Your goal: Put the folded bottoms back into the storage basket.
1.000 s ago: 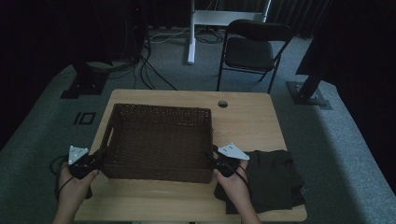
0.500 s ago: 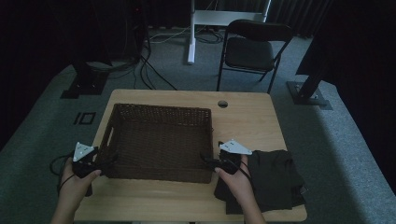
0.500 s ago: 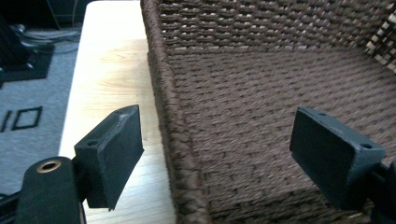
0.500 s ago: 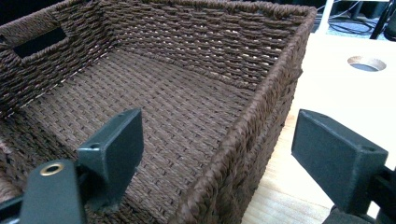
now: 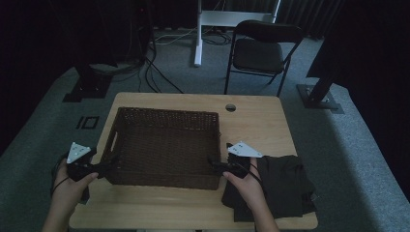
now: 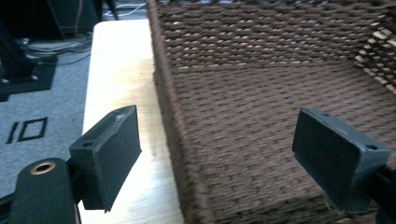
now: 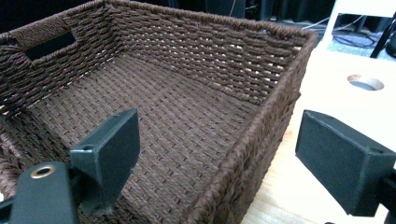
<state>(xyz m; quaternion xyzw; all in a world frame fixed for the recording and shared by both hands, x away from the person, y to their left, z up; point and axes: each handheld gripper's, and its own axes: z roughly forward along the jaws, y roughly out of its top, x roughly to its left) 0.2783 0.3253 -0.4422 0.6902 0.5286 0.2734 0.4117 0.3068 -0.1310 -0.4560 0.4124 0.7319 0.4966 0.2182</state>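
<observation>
My left tongs [image 5: 107,166] sat at the lower left of the high view, gripped in my left hand [image 5: 72,181], with the forearm rising from the bottom edge. My right tongs [image 5: 216,166] sat just right of centre, low in the frame, held by my right hand [image 5: 246,182]. Both pointed inward toward each other. In each gripper view the two black jaws stood wide apart with nothing clamped between them.

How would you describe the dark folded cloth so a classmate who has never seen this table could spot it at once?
Start at the wooden table and find the big brown woven basket in its middle. Move to the near right corner, beside the right hand: the cloth lies there, flat, black and soft, unlike the stiff woven basket.
</observation>
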